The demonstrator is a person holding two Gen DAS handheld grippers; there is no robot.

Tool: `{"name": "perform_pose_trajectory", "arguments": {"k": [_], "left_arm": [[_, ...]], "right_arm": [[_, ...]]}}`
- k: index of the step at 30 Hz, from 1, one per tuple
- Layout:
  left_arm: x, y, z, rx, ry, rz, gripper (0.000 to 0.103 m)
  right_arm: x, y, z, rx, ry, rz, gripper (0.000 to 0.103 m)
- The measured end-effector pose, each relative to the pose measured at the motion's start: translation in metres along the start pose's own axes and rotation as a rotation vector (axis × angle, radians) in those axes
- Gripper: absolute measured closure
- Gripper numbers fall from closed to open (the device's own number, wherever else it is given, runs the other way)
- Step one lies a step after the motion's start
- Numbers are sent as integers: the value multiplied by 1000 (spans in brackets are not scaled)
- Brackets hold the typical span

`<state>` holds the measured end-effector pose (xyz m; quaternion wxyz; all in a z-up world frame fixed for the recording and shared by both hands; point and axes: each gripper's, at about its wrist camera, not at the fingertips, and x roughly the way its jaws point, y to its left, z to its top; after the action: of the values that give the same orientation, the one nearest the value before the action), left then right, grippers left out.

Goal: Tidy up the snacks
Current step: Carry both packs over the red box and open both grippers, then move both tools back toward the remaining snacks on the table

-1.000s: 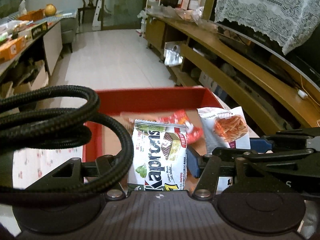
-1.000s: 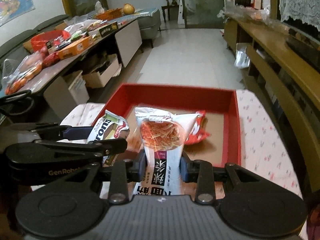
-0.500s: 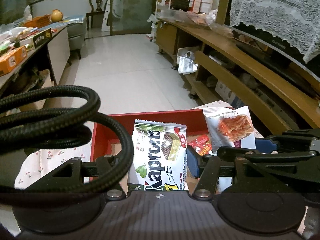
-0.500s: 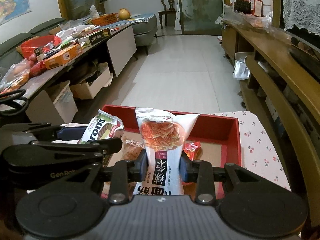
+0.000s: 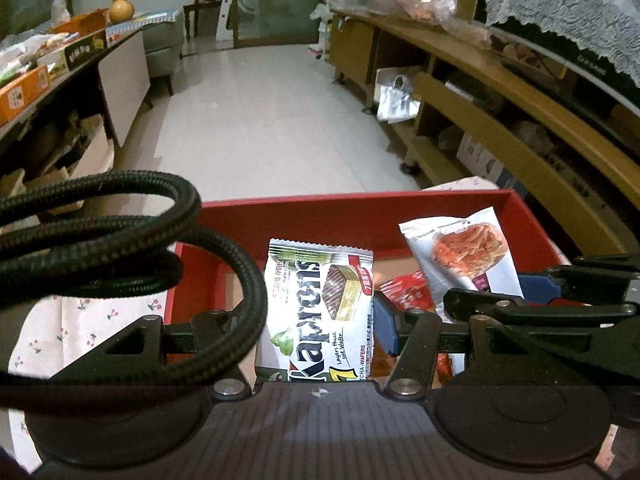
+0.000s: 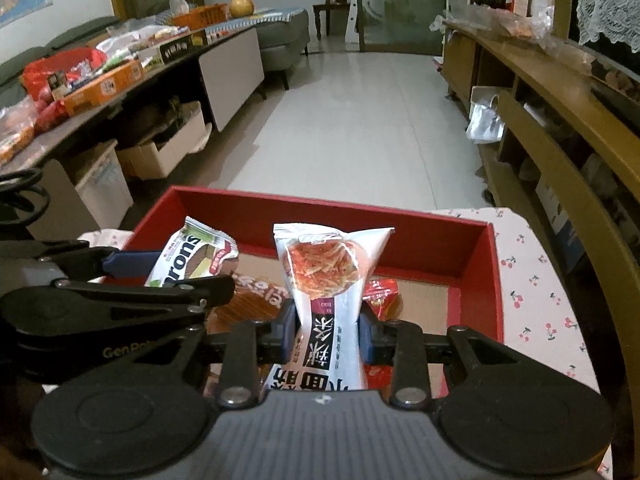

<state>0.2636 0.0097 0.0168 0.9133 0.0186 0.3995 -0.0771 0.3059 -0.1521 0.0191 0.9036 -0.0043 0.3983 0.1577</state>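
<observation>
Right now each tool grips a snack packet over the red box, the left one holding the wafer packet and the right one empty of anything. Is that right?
Not quite. The right tool is not empty: its pads pinch the white packet of spicy strips, as the right wrist view shows. The rest holds: the left tool grips the wafer packet, both over the red box.

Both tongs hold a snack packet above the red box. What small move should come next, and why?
Probably lower both a little further before letting go. The left tongs grip the wafer packet and the right tongs pinch the white snack bag, both upright over the red box, where a red packet already lies.
</observation>
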Motion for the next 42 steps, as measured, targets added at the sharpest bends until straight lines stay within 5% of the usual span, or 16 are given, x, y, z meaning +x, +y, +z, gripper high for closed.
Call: {"name": "perform_pose_trajectory", "arguments": {"k": [6, 11, 20, 33, 42], "left_arm": [[7, 4, -3, 1, 26, 30, 34], [6, 9, -2, -14, 27, 55, 20], [-18, 5, -1, -3, -17, 25, 7], [-60, -8, -20, 10, -52, -33, 5], [-82, -17, -69, 29, 54, -133, 5]], "right_arm": [[11, 1, -3, -14, 21, -7, 58], [9, -2, -4, -9, 8, -23, 50], [-14, -10, 1, 21, -34, -31, 46], [-69, -8, -24, 39, -62, -25, 45], [-106, -12, -82, 71, 16, -18, 45]]}}
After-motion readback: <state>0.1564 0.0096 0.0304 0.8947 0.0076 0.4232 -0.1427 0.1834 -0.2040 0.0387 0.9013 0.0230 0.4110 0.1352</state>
